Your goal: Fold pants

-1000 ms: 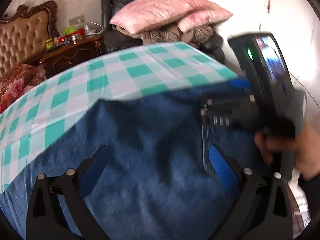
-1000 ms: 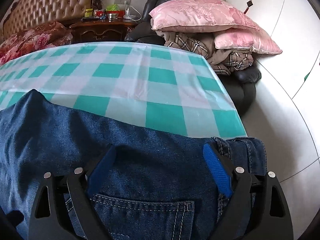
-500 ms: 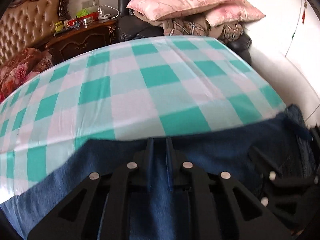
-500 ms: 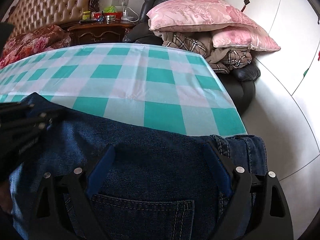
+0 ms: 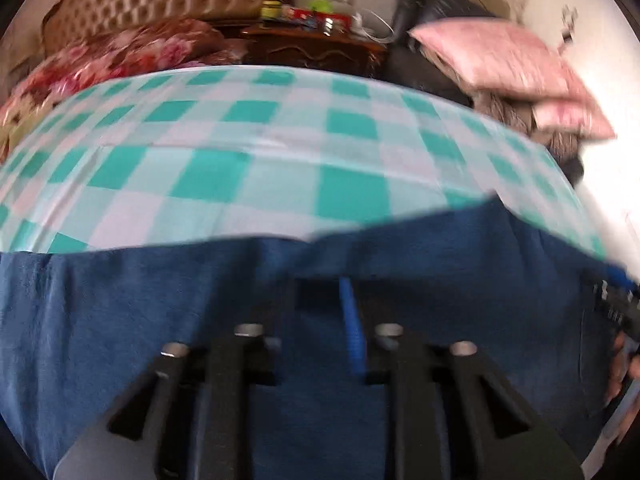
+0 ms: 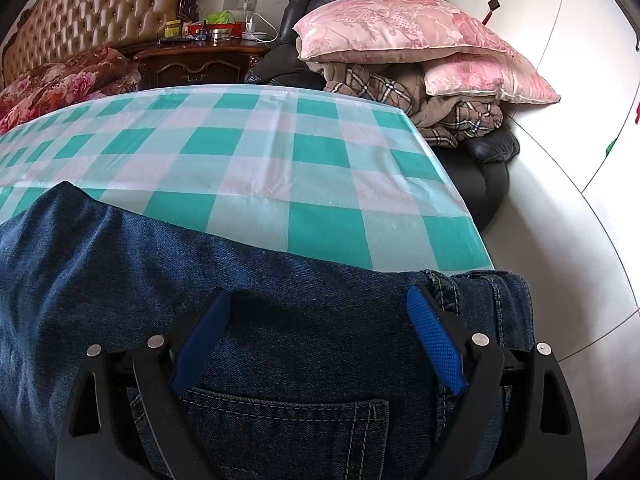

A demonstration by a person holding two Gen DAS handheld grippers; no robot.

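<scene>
Blue denim pants (image 6: 280, 320) lie on a table with a green and white checked cloth (image 6: 280, 152). A back pocket and the waistband show in the right wrist view. My right gripper (image 6: 318, 300) is open, its blue pads resting over the denim near the waistband. In the left wrist view, which is blurred, the pants (image 5: 120, 300) fill the lower half. My left gripper (image 5: 320, 296) has its jaws nearly together with a narrow gap, over the denim; whether cloth is pinched between them is unclear. The right gripper's body (image 5: 616, 300) shows at the far right.
Behind the table stand a dark wooden nightstand (image 6: 200, 64) with small items, a tufted headboard (image 6: 100, 12), a floral quilt (image 6: 56, 84) and a dark chair piled with pink pillows (image 6: 400, 28) and plaid blankets. The table's right edge drops to a white floor (image 6: 560, 240).
My left gripper went from open to closed over the pants, then swung left; its jaws now show a small gap. The right gripper has stayed open in place.
</scene>
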